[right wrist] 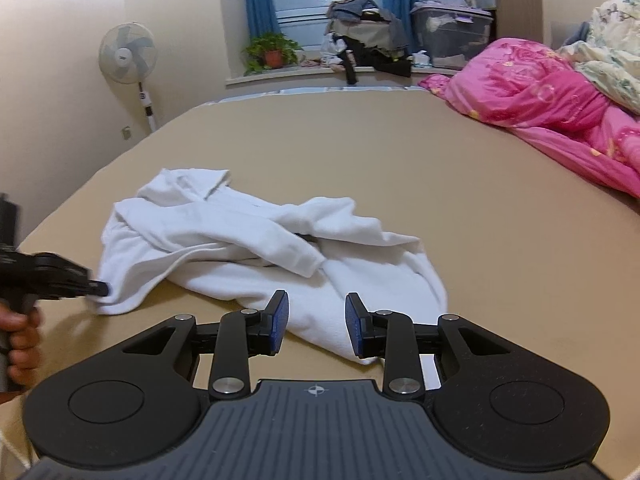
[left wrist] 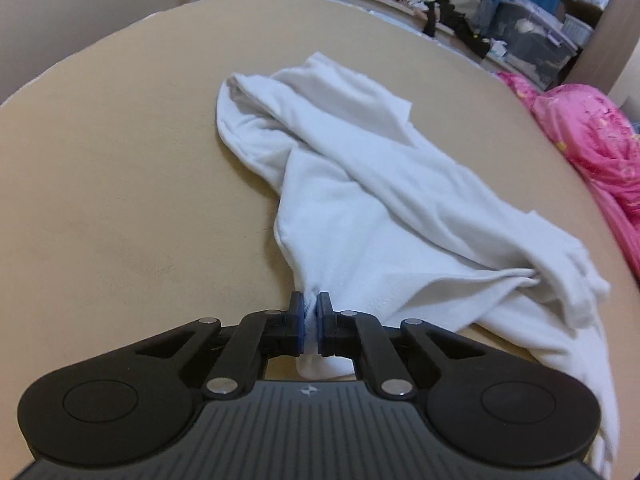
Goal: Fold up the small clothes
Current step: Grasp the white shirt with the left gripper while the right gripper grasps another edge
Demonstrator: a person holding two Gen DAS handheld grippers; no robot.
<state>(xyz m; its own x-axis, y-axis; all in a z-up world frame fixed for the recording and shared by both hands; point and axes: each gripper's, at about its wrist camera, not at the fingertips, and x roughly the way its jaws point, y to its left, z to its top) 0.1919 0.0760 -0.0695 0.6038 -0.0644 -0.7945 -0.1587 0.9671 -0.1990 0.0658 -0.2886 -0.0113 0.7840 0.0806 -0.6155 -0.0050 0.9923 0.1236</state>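
A crumpled white garment [left wrist: 360,200] lies on the tan bed surface [left wrist: 120,180]. My left gripper [left wrist: 309,300] is shut on a bunched edge of the garment at its near left corner, with white fabric pinched between the blue pads. In the right wrist view the same garment [right wrist: 248,248] lies spread ahead, and the left gripper [right wrist: 102,289] grips its left corner, held by a hand [right wrist: 20,340]. My right gripper [right wrist: 316,304] stands open just above the garment's near edge, white cloth showing between its fingers without the pads pressing on it.
A pink quilt [right wrist: 540,108] is heaped along the right side of the bed. Beyond the bed stand a fan [right wrist: 128,56], a potted plant [right wrist: 274,52], a pile of clothes [right wrist: 368,36] and a storage box [right wrist: 452,36] on the window ledge.
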